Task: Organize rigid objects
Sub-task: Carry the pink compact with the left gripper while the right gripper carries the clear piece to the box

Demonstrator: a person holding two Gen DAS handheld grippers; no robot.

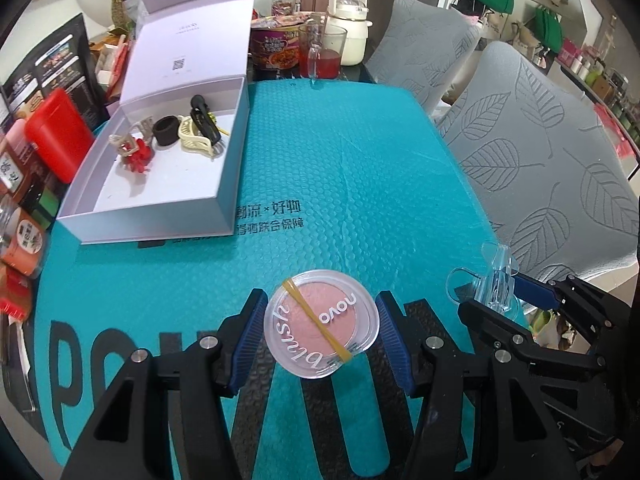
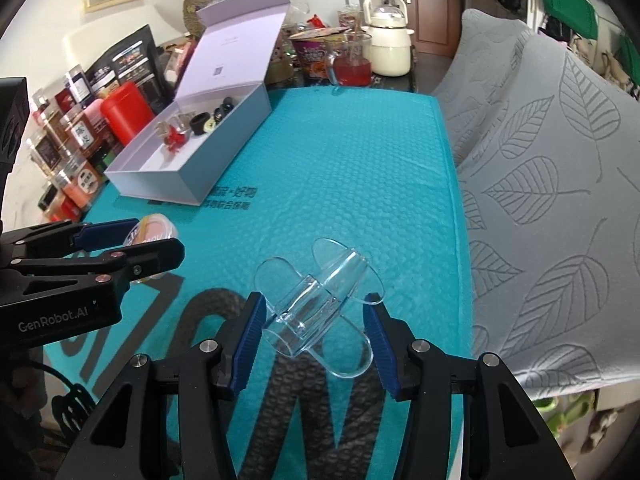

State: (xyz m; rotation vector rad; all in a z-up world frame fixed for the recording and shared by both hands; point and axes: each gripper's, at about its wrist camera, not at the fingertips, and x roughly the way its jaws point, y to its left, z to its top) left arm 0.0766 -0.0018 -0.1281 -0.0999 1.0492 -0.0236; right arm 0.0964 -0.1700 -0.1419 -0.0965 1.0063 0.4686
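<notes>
The left gripper pinches a round pink blush compact between its jaws; the right gripper pinches a clear acrylic holder. Ahead, an open white box holds hair clips.

Far ahead of your tongs you have a cream plastic kettle, a glass mug of red liquid and a purple instant-noodle cup.
</notes>
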